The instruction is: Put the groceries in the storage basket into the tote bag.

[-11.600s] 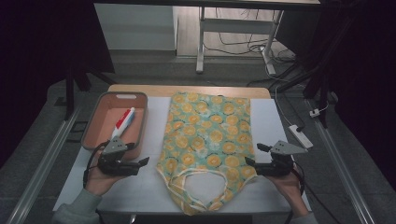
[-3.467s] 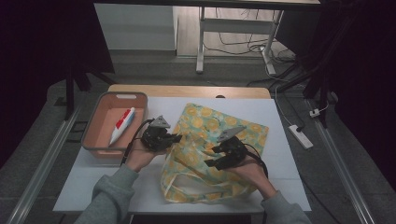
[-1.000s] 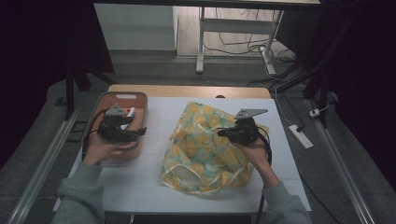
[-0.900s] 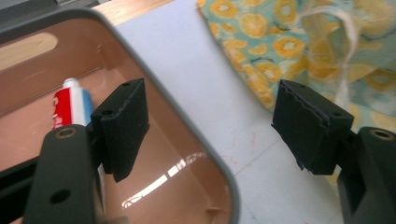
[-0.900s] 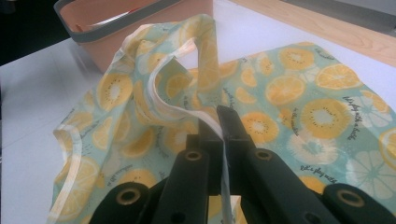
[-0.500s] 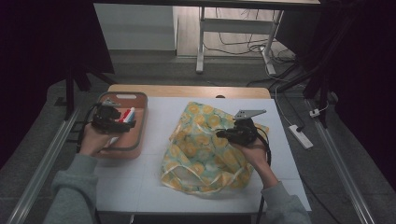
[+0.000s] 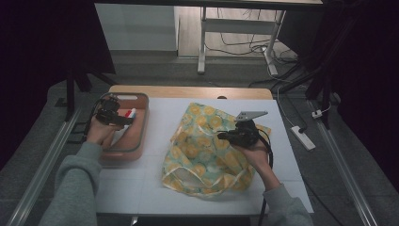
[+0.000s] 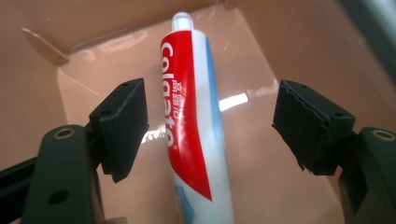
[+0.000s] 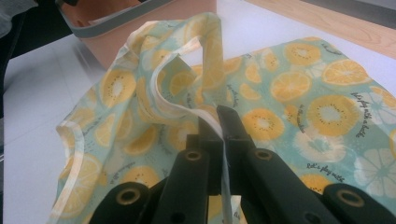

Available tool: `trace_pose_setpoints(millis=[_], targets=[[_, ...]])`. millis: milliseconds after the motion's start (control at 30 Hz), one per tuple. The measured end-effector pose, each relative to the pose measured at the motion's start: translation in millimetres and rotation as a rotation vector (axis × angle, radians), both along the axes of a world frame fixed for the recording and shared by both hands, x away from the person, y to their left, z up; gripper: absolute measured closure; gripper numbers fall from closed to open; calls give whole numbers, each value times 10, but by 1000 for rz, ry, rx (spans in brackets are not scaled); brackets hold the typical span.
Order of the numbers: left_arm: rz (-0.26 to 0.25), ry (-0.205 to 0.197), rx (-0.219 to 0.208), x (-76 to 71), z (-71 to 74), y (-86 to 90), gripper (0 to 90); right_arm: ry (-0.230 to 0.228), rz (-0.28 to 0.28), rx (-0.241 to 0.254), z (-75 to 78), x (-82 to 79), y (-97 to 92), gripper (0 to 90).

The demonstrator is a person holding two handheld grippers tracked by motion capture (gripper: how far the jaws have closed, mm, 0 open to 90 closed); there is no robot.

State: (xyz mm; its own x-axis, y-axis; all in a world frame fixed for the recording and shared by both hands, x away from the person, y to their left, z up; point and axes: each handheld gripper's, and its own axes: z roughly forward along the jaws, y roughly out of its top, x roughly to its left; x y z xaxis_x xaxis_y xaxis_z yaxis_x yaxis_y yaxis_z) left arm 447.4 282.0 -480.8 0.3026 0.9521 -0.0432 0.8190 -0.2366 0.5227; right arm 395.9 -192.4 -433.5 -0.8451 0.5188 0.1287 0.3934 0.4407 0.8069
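Now left gripper point(image 8: 210, 116) gapes astride toothpaste tube point(image 8: 194, 126); right gripper point(image 9: 219, 122) seemingly pinches bag point(image 9: 299, 88) edge

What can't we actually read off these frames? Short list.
- Toothpaste tube: lower end cut off by the left gripper view's bottom edge.
- Fruit-print bag: its inside is hidden by its own folds in the high view.
- Pink tray: the near part of its floor is behind the left hand.

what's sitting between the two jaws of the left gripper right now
A red, white and blue toothpaste tube lies lengthwise on the floor of the pink tray, between the open jaws of the left gripper; the left gripper view shows it.
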Motion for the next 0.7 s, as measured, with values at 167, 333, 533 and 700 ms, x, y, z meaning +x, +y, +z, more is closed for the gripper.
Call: trace_pose_setpoints(millis=[167,333,533,700], targets=[[8,34,2,77,-81,-2,251,6,-11,-3,-24,-6,-38,895],[1,69,18,115,-157,-19,250,5,-16,-5,-25,-18,-50,895],[-12,119,5,160,-274,-15,299,5,-11,-11,-32,-20,-31,895],[9,169,-18,176,-330,14,434,-1,-14,-7,-19,-23,-50,895]])
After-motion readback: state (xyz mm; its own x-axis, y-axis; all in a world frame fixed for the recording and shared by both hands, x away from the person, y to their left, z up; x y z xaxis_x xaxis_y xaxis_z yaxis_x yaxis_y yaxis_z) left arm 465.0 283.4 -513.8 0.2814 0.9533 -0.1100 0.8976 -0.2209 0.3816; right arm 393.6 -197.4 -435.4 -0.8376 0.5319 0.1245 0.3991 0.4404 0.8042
